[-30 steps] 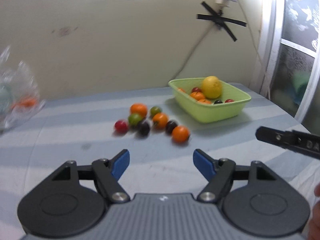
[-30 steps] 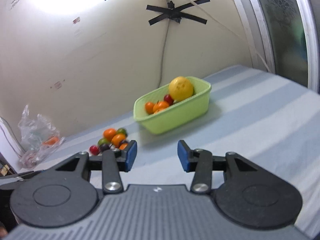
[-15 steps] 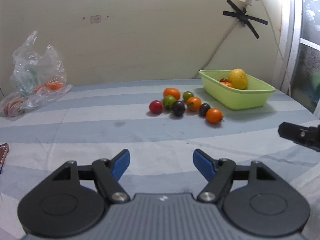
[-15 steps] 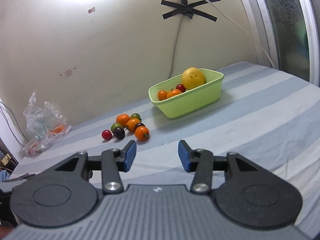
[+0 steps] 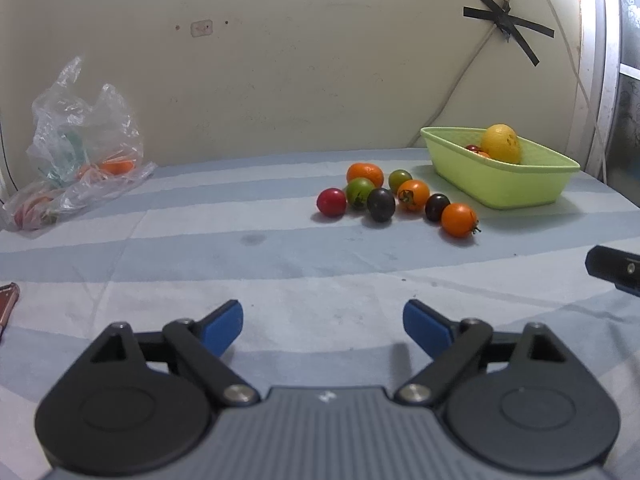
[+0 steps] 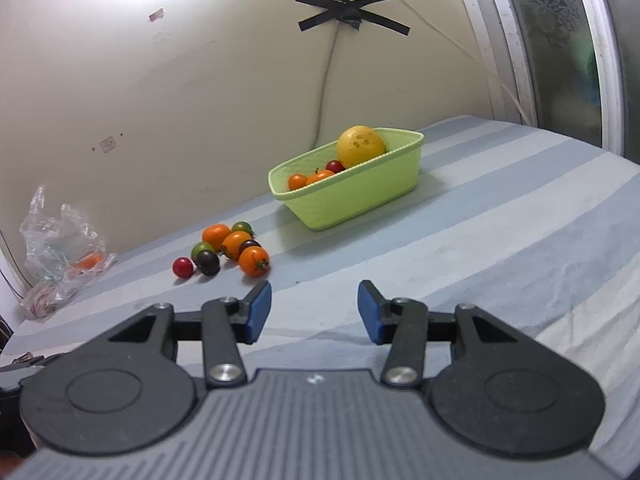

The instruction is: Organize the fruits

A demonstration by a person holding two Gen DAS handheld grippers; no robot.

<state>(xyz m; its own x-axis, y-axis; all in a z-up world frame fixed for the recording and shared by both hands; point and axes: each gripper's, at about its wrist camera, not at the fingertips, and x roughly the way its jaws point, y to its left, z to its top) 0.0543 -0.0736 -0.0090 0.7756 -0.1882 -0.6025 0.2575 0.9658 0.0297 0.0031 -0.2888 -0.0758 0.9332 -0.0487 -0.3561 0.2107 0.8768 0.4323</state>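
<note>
A green basket [image 5: 516, 186] [image 6: 360, 200] stands on the striped cloth and holds a yellow lemon [image 5: 501, 149] [image 6: 361, 146] and some small tomatoes [image 6: 316, 178]. Several loose tomatoes lie in a cluster left of it: a red one [image 5: 331, 202] [image 6: 183, 267], dark ones [image 5: 381, 204] [image 6: 208, 263], green ones [image 5: 359, 193], orange ones [image 5: 459, 220] [image 6: 253, 261]. My left gripper [image 5: 322, 326] is open and empty, well short of the cluster. My right gripper [image 6: 314, 310] is open and empty, near the cluster's front.
A clear plastic bag [image 5: 76, 148] [image 6: 60, 252] with more produce lies at the far left by the wall. A cable [image 6: 324, 92] hangs down the wall behind the basket. The right gripper's edge [image 5: 614, 270] shows at the left view's right side.
Both grippers have pulled back and turned left, so the fruit cluster and the bag come further into view. The jaws stay open. No fruit has moved.
</note>
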